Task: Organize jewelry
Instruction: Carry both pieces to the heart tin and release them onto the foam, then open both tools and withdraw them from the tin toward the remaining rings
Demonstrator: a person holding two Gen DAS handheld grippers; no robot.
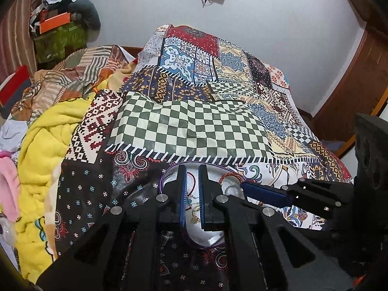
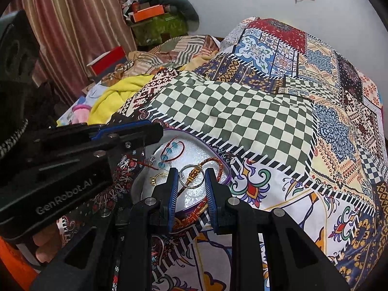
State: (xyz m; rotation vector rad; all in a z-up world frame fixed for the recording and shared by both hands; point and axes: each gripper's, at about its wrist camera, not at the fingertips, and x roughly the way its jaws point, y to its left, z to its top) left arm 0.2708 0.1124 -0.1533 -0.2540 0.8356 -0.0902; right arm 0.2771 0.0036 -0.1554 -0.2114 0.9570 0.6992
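Right btwn right gripper (image 2: 190, 189) tips: ring (image 2: 191, 177).

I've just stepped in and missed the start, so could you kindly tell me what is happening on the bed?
A person is working with two handheld claws over a silver tray of jewelry lying on a patchwork bedspread. The right claw is open, its fingers on either side of a metal ring with gold beads. The left claw hovers open over the tray's other side, near a red cord bracelet with blue beads. Nothing is gripped yet.
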